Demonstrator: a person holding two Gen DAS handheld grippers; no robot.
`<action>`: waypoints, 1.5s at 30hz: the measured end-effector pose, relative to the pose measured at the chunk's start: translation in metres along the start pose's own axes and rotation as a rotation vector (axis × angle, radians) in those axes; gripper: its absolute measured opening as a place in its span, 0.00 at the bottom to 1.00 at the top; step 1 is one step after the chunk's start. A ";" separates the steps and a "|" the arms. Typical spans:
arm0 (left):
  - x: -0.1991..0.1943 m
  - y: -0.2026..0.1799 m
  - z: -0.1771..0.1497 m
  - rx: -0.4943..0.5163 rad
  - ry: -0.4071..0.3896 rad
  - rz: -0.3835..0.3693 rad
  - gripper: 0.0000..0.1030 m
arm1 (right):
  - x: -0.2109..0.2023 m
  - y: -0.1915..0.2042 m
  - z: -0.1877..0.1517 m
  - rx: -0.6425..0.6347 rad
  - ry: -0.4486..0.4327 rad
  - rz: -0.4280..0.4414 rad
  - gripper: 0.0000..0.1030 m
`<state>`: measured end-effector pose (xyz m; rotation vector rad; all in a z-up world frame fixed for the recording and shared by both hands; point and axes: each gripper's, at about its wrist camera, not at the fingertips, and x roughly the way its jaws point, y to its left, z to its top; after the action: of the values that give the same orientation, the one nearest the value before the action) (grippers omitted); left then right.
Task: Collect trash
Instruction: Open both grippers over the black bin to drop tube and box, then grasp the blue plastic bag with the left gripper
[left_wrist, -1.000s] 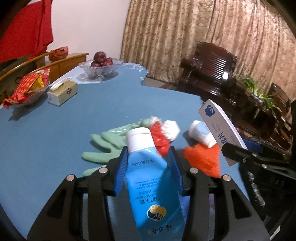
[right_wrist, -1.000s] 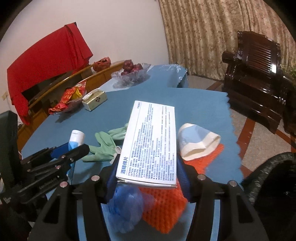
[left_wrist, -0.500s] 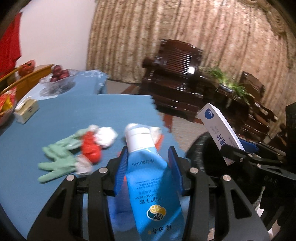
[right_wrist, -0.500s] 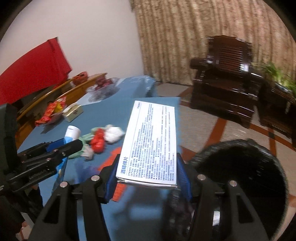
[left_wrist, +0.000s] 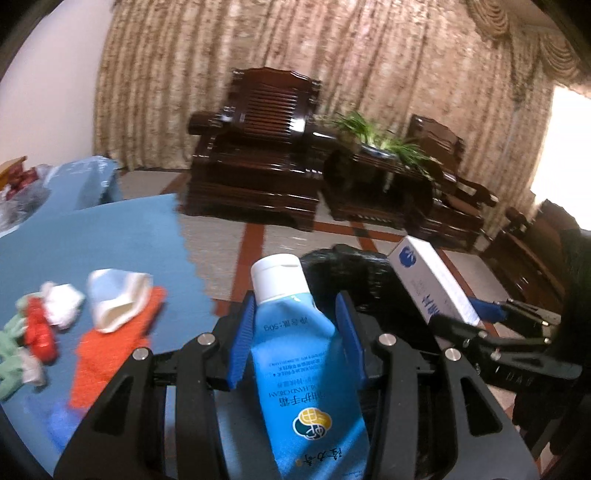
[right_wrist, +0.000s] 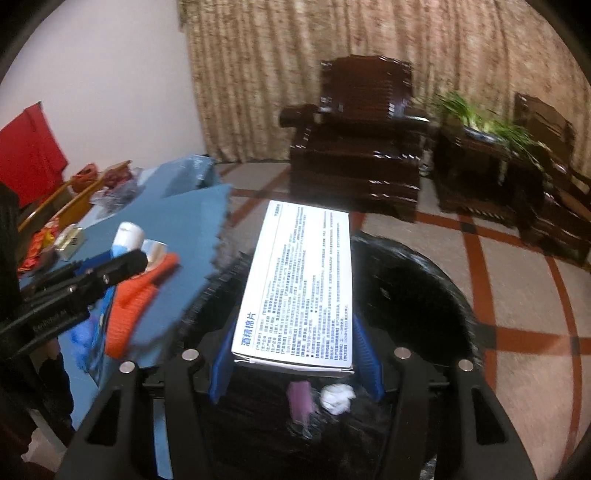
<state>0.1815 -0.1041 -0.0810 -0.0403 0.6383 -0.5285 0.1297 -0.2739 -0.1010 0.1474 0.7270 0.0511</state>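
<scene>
My left gripper (left_wrist: 295, 328) is shut on a blue hand-cream tube (left_wrist: 295, 354) with a white cap, held at the table's edge beside the black trash bin (left_wrist: 354, 273). My right gripper (right_wrist: 295, 343) is shut on a white printed box (right_wrist: 301, 291), held over the open bin (right_wrist: 424, 295), which holds a purple scrap and a white wad. The box also shows in the left wrist view (left_wrist: 432, 284). On the blue table (left_wrist: 92, 236) lie a crushed paper cup (left_wrist: 114, 299), an orange cloth (left_wrist: 110, 350), a red scrap (left_wrist: 38, 332), white tissue and a green glove.
Dark wooden armchairs (left_wrist: 258, 147) and a side table with a plant (left_wrist: 380, 147) stand across the tiled floor in front of curtains. A fruit bowl (right_wrist: 114, 184), a tissue box (right_wrist: 70, 240) and snack packets sit at the table's far end.
Both grippers have swung right from over the table toward the bin, each still holding its item. The right gripper with the box now hangs over the bin's opening.
</scene>
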 end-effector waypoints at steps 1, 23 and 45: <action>0.009 -0.006 0.000 0.003 0.007 -0.017 0.41 | 0.003 -0.006 -0.003 0.006 0.010 -0.009 0.55; 0.046 -0.012 -0.016 0.041 0.074 -0.061 0.71 | 0.017 -0.043 -0.031 0.065 0.071 -0.087 0.83; -0.106 0.134 -0.042 -0.076 -0.048 0.415 0.84 | 0.022 0.103 0.005 -0.061 -0.114 0.161 0.94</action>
<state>0.1474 0.0680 -0.0818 0.0079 0.5990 -0.1019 0.1501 -0.1709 -0.0964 0.1488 0.5983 0.2164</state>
